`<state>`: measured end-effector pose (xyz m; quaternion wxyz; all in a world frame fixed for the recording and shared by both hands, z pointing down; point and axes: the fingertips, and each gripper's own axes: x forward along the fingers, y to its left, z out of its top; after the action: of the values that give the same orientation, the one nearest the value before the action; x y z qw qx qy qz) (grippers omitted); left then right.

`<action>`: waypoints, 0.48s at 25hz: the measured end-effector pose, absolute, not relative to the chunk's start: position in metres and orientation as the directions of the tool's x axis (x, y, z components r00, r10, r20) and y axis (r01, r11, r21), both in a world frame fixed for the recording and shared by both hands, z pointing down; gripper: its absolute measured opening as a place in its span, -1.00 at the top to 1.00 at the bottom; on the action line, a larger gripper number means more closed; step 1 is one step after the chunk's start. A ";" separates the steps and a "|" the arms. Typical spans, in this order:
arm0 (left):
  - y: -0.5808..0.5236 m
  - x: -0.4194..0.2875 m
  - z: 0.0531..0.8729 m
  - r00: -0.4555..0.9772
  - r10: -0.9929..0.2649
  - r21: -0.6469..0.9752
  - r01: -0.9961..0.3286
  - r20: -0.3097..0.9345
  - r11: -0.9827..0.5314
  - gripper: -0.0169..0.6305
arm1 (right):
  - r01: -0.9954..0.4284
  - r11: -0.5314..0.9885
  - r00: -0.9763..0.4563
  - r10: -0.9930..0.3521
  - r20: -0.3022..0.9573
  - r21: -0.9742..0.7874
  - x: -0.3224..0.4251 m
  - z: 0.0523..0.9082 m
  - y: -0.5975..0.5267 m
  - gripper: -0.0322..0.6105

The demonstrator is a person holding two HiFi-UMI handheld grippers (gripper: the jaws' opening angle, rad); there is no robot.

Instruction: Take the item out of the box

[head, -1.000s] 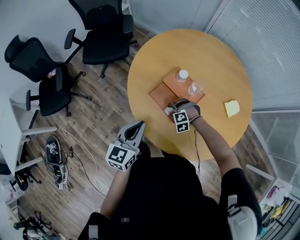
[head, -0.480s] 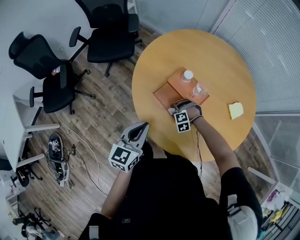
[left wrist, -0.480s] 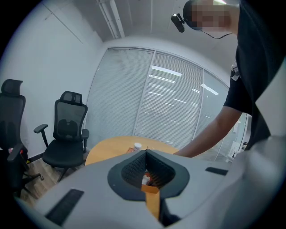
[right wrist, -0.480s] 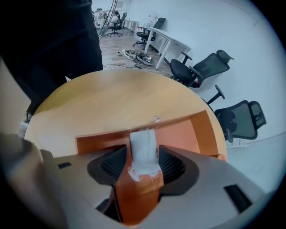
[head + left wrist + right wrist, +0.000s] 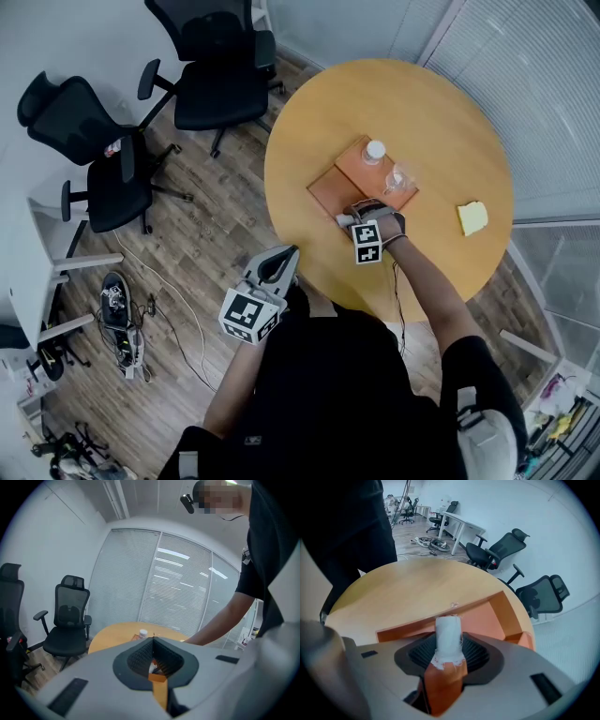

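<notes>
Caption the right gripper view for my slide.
Right gripper, fingers just closing on a white roll, at the open orange box on a round wooden table.

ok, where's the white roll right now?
Right gripper view, dead centre: the white roll stands between the right tongs, which have just been closing on it, at the near edge of the open orange box.

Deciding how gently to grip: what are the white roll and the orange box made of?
The white roll looks like cloth or gauze, matte: loose threads fray at its lower edge. The orange box seems cardboard, matte, with thin flat walls.
</notes>
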<state>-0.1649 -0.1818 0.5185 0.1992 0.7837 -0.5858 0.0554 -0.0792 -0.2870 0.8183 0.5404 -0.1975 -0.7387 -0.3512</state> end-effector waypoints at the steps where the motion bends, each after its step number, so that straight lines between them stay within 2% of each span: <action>1: -0.183 -0.163 0.518 0.314 -0.894 0.246 -0.939 0.319 -0.242 0.93 | 0.663 0.682 -0.343 -0.092 0.935 0.310 -0.079 0.817 -0.286 0.37; 7: -0.194 -0.158 0.512 0.352 -0.885 0.240 -0.928 0.304 -0.286 0.93 | 0.616 0.702 -0.388 -0.125 0.913 0.358 -0.078 0.799 -0.287 0.38; 12: -0.198 -0.151 0.511 0.389 -0.873 0.241 -0.914 0.295 -0.326 0.93 | 0.516 0.767 -0.450 -0.135 0.883 0.381 -0.077 0.770 -0.283 0.38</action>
<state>-0.1509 -0.1976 0.5107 0.1862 0.8123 -0.5498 0.0558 -0.0766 -0.2834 0.7705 0.5101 -0.1206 -0.7896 -0.3189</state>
